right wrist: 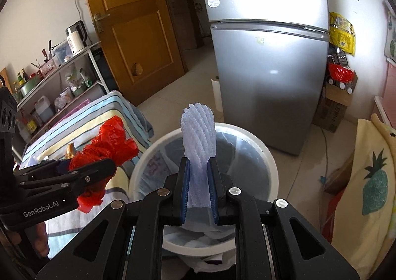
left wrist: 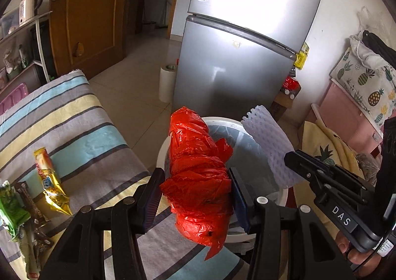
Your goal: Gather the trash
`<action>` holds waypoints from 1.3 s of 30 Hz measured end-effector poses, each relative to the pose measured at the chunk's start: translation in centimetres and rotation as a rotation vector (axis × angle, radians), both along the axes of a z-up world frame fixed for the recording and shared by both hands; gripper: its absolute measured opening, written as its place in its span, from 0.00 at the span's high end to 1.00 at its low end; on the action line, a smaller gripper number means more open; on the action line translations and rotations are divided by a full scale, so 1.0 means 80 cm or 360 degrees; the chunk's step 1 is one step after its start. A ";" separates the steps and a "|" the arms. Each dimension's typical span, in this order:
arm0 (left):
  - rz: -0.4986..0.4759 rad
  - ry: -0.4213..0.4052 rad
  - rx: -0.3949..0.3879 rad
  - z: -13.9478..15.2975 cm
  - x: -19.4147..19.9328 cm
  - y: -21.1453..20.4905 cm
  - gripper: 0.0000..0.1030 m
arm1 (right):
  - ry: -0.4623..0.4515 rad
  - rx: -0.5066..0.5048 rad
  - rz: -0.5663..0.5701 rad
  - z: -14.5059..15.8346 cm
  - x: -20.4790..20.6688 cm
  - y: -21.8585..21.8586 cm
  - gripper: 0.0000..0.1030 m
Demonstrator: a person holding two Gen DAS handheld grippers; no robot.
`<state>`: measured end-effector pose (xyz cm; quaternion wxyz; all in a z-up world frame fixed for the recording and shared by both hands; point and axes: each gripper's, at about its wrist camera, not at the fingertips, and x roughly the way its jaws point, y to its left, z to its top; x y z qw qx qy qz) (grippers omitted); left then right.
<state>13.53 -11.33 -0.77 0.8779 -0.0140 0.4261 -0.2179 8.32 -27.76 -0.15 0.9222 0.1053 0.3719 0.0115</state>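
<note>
Carrying two pieces to the white bin [right wrist: 267, 156], centre frame: my left gripper [left wrist: 195, 189] clamps a crumpled red bag [left wrist: 198, 168], right gripper [right wrist: 199, 187] pinches a foam net sleeve [right wrist: 199, 139]. Next I must release both over the opening; wrappers [left wrist: 50, 181] remain lower left.

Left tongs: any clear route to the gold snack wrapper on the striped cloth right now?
Probably not yet: the left tongs are shut on a red plastic bag. The gold snack wrapper lies uncovered on the striped cloth, so the path is free once emptied.
</note>
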 end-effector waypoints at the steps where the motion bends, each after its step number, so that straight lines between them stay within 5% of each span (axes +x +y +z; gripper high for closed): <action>1: -0.0007 0.0012 -0.0001 -0.004 0.003 -0.005 0.49 | 0.0015 0.0000 -0.0008 -0.005 0.002 -0.004 0.85; 14: -0.0012 0.0131 0.0124 -0.053 0.027 -0.032 0.42 | 0.0134 -0.0103 -0.0103 -0.047 0.016 -0.023 0.79; 18: -0.0005 0.0133 0.0098 -0.054 0.029 -0.029 0.36 | 0.0143 -0.0112 -0.0116 -0.051 0.016 -0.023 0.58; 39: 0.0103 -0.0036 0.0099 -0.008 -0.016 0.019 0.36 | 0.0010 -0.0070 -0.0085 -0.017 -0.009 0.000 0.58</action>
